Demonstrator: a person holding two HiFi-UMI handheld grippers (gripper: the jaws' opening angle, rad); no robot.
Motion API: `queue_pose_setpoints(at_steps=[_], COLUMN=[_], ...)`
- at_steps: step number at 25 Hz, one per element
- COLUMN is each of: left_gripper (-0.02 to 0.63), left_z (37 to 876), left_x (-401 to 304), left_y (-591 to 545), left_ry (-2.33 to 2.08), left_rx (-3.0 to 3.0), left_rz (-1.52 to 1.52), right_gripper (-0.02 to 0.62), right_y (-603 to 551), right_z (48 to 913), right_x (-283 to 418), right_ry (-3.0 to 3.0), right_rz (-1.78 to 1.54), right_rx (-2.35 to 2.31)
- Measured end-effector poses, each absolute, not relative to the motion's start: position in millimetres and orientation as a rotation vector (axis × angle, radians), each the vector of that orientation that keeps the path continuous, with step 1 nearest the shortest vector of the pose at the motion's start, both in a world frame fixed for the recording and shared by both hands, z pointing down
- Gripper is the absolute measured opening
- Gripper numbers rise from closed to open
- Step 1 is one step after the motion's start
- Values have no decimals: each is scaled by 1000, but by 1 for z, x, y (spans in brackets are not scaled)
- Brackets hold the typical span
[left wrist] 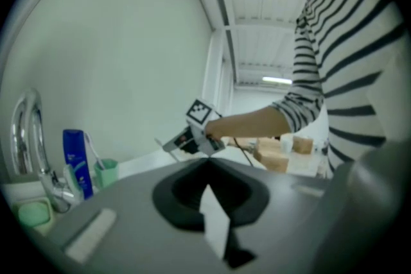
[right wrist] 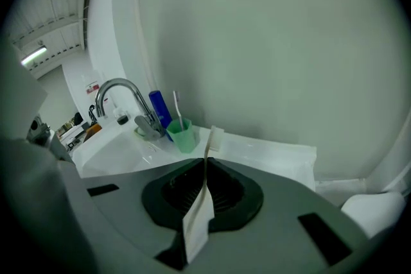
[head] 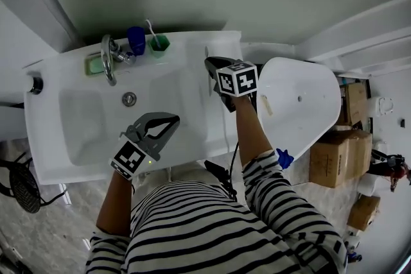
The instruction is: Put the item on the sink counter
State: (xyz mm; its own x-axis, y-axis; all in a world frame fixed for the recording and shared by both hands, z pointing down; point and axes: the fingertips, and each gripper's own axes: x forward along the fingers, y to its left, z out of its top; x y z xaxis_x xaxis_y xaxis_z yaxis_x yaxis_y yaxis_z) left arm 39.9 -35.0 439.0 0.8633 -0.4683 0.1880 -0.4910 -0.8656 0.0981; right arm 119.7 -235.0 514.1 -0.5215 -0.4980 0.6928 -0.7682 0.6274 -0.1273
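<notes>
My right gripper (head: 216, 65) is shut on a thin white stick with a small flat head, which looks like a toothbrush (right wrist: 214, 137). It holds this over the back right part of the white sink counter (head: 192, 54), and the head points toward the wall. The same gripper (left wrist: 192, 137) appears across the counter in the left gripper view. My left gripper (head: 172, 120) hovers over the front of the counter, right of the basin (head: 90, 122). Its jaws are shut with nothing between them (left wrist: 207, 161).
At the back of the counter stand a chrome faucet (head: 108, 58), a green soap dish (head: 95, 65), a blue cup (head: 135, 40) and a green cup (head: 158, 43) holding a toothbrush. A white toilet lid (head: 302, 99) is to the right, with cardboard boxes (head: 334, 154) beyond it.
</notes>
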Motion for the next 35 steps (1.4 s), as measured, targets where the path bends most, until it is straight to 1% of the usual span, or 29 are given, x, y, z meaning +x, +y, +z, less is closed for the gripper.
queue_pose_setpoints(at_steps=[14, 23, 29, 35], left_gripper=[6, 6, 6, 6], left_z=[442, 446, 450, 453], left_x=[12, -3, -11, -17], left_y=[-39, -41, -41, -43], left_ry=[-848, -897, -928, -963], left_rx=[2849, 2823, 2802, 2777], left_rz=[248, 263, 291, 298], right_gripper=[21, 21, 21, 21], right_y=[-283, -309, -320, -327], right_z=[438, 402, 397, 419], right_x=[20, -17, -32, -42], right_ry=[-2505, -2665, -2773, -2804], right_rz=[396, 272, 194, 127], right_rx=[971, 1017, 1080, 1074])
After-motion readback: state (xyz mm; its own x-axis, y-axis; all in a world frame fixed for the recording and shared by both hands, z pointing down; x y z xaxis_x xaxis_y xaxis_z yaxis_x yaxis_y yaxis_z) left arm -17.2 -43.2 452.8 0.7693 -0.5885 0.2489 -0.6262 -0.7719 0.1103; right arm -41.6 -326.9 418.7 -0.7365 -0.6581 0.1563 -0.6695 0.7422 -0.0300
